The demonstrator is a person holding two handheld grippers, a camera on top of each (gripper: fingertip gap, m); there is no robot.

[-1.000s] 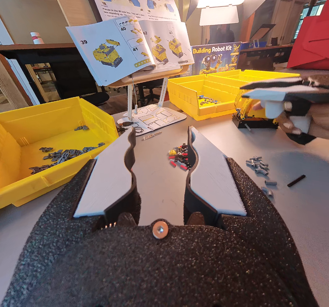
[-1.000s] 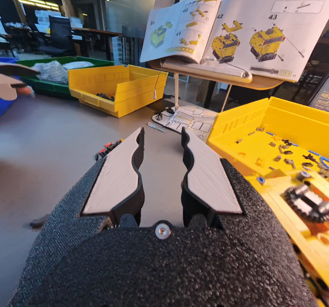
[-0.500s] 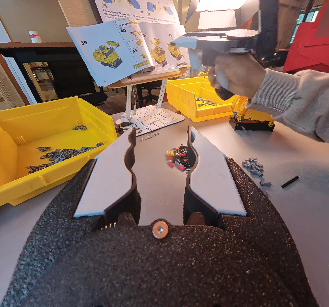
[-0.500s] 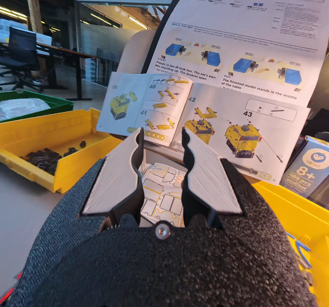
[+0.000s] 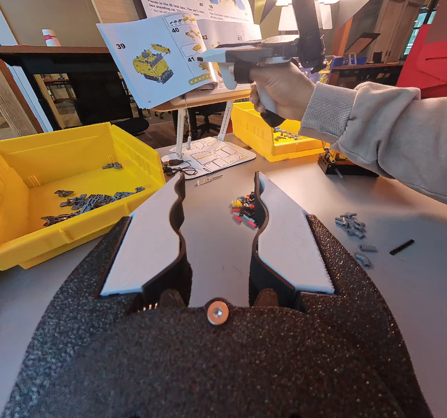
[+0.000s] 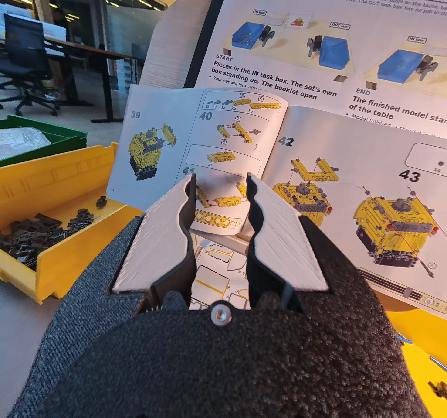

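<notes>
The right hand-held gripper [image 6: 221,175] has been lifted from low over the bench [image 5: 217,249] and brought up close to the open booklet [image 6: 164,140]. A second ago the booklet was seen far off; now its left page fills the gap between the fingers. The jaws are held apart and nothing is held in them. A soft shadow is seen on the page by the fingertips, but it cannot be told if the paper is touched. The booklet is propped on a stand [image 5: 205,99] at the far edge of the bench, with a big printed sheet [image 6: 314,43] behind it. The left hand-held gripper [image 5: 219,174] has hardly been moved. It is kept low over the middle of the bench, jaws wide apart and empty, with a small pile of red and black parts [image 5: 243,210] just beside its right finger. A yellow bin [image 5: 135,145] with grey parts is set at the left edge. Some grey pieces [image 5: 350,224] and a black rod [image 5: 401,247] are spread toward the right edge. A yellow model [image 5: 338,162] is mostly hidden behind the sleeve [image 5: 375,128], and the second yellow bin [image 5: 254,135] is partly covered by the hand [image 5: 280,91]. The booklet's right page is cut off in the right wrist view.
</notes>
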